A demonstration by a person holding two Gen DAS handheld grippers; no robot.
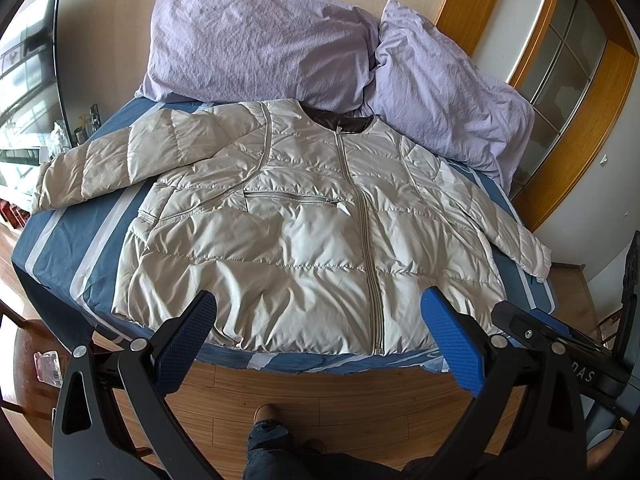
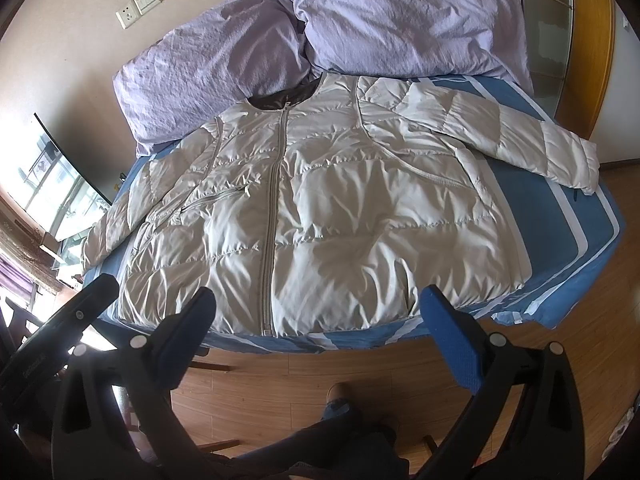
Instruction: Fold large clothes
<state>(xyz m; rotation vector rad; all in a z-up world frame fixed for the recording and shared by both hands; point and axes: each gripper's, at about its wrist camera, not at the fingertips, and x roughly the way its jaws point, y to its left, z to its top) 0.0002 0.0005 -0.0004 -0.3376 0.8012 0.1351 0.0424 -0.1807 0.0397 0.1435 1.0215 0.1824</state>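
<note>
The pale quilted jacket (image 1: pixel 304 236) lies flat and face up on the bed (image 1: pixel 60 240), zipped down the front, its dark-lined collar toward the two lilac pillows (image 1: pixel 256 44) at the far end and its hem along the near edge, closest to me. One sleeve (image 1: pixel 100 168) stretches out across the blue-and-white striped cover toward my left side; the other sleeve (image 1: pixel 516 240) runs off to my right, its cuff reaching the bed's edge. I hold my left gripper (image 1: pixel 318 332) above the hem, just short of the fabric — its fingers spread wide, nothing between them, the zip's lower end showing in the gap. My right gripper (image 2: pixel 318 328) hangs the same way over the hem, a little further along to the right of the zip, also spread wide and empty; whether either tip touches the cloth I cannot tell, but neither has a grip on it. In the left wrist view the right gripper's black body shows at the lower right, beside the bed corner. Below both grippers are the wooden floor (image 1: pixel 320 392), my trouser leg (image 1: pixel 272 448) and the toe of my shoe (image 1: pixel 267 412).
</note>
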